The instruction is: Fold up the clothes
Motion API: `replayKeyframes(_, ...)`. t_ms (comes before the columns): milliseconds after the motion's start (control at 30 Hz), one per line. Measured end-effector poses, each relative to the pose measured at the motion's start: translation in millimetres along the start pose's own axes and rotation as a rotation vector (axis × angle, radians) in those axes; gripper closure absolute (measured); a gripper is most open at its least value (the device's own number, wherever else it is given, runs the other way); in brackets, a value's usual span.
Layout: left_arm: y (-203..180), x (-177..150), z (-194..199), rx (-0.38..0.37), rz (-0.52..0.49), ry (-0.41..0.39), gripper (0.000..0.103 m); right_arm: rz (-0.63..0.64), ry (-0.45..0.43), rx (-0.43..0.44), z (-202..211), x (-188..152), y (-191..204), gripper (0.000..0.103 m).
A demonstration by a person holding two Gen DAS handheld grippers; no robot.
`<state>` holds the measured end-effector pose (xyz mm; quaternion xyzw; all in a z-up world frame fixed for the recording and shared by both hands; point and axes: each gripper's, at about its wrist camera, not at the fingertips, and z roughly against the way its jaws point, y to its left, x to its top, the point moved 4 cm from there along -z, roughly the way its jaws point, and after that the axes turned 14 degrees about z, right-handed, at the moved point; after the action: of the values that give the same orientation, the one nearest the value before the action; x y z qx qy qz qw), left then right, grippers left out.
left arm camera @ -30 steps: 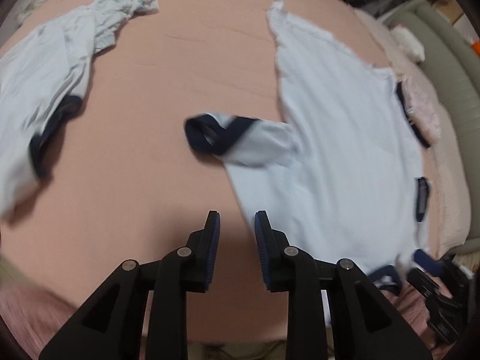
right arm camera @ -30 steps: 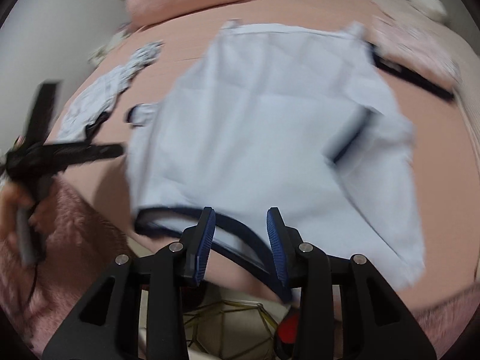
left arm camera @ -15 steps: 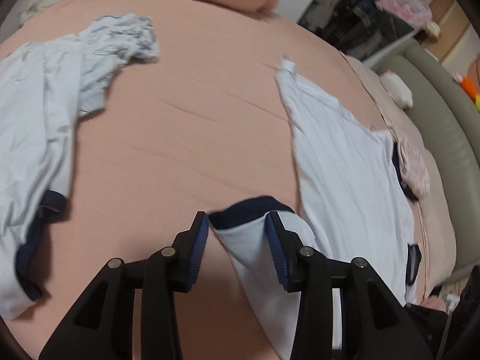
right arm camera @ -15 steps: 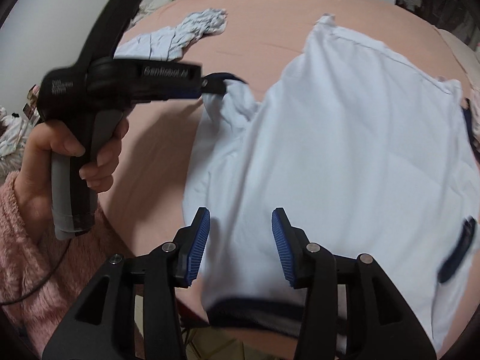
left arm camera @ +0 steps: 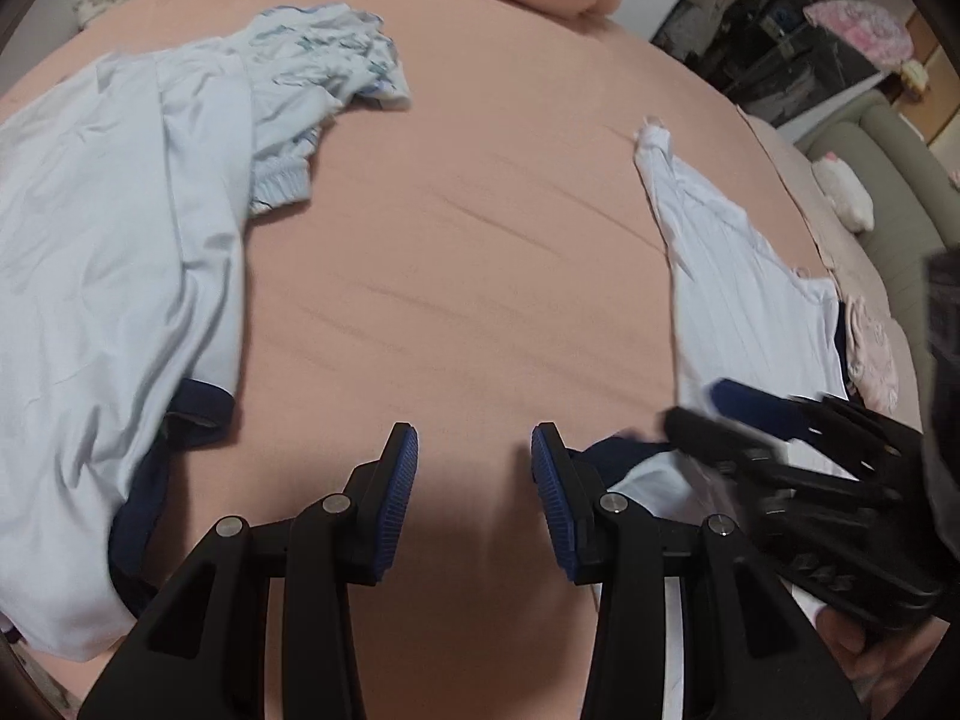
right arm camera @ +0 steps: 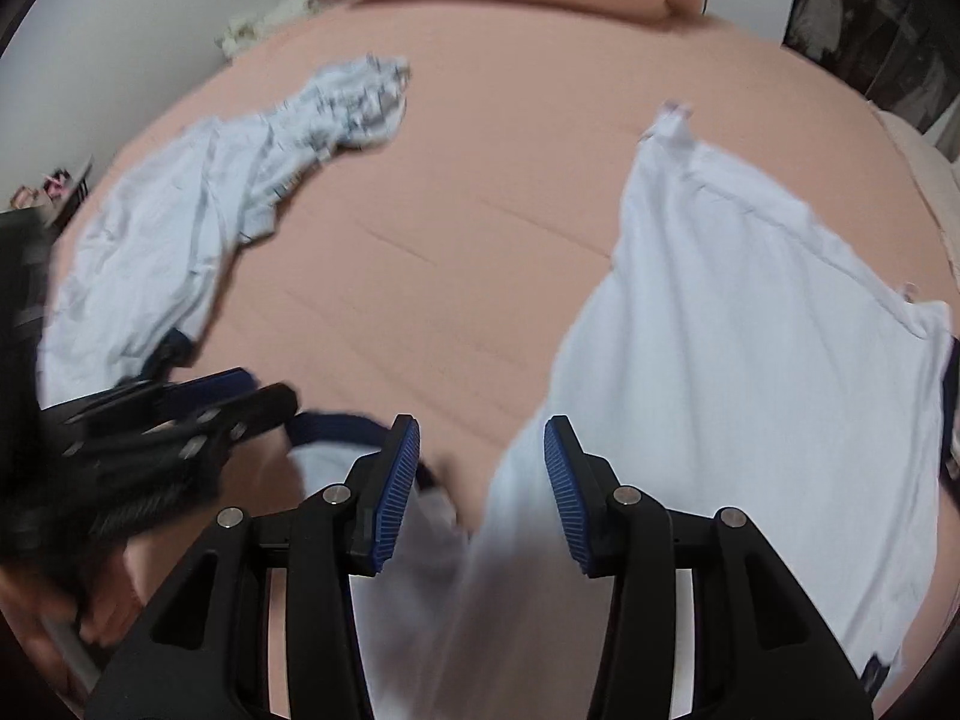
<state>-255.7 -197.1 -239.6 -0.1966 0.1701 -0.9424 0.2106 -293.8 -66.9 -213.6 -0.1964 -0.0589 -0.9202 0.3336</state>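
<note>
the white shirt (right arm camera: 750,360) lies flat on the bed (left arm camera: 480,240); its navy-cuffed sleeve (right arm camera: 336,429) points left, between the left gripper (left arm camera: 474,462) and the right gripper (right arm camera: 483,456), both half open and empty.

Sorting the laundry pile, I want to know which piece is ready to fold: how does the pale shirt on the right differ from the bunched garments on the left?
The right shirt lies spread mostly flat; the left garments lie crumpled and overlapping. The right shirt is one plain piece, while the left heap includes a printed, elastic-edged piece. Only the right shirt has both open grippers near it. Both are pale blue with navy trim, on the pink bed.
</note>
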Motion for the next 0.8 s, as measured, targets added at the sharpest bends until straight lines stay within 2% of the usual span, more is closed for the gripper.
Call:
replayKeyframes(167,5,-2,2,0.028,-0.008,0.006,0.061,0.107,0.042,0.092,-1,-13,24,0.059)
replayKeyframes(233,7,0,4,0.024,0.000,0.008,0.061,0.154,0.066,0.098,-1,-22,33,0.059)
replayKeyframes(333,6,-4,6,0.013,-0.015,0.021,0.061,0.211,0.092,0.049,-4,-36,38,0.059)
replayKeyframes(433,5,-12,13,0.004,-0.045,0.037,0.061,0.195,0.076,0.011,3,-40,31,0.060)
replayKeyframes(567,-3,-30,19,-0.045,-0.134,0.085,0.061,0.191,0.032,-0.125,20,-41,20,0.060)
replayKeyframes(667,-19,-45,5,0.007,-0.248,0.125,0.061,0.172,0.011,-0.197,29,-42,8,0.060)
replayKeyframes(733,-29,-48,0,0.033,-0.303,0.104,0.061,0.147,-0.015,-0.195,36,-41,2,0.060)
replayKeyframes(800,-35,-46,-1,0.000,-0.317,0.098,0.061,0.112,-0.037,-0.136,43,-42,-4,0.060)
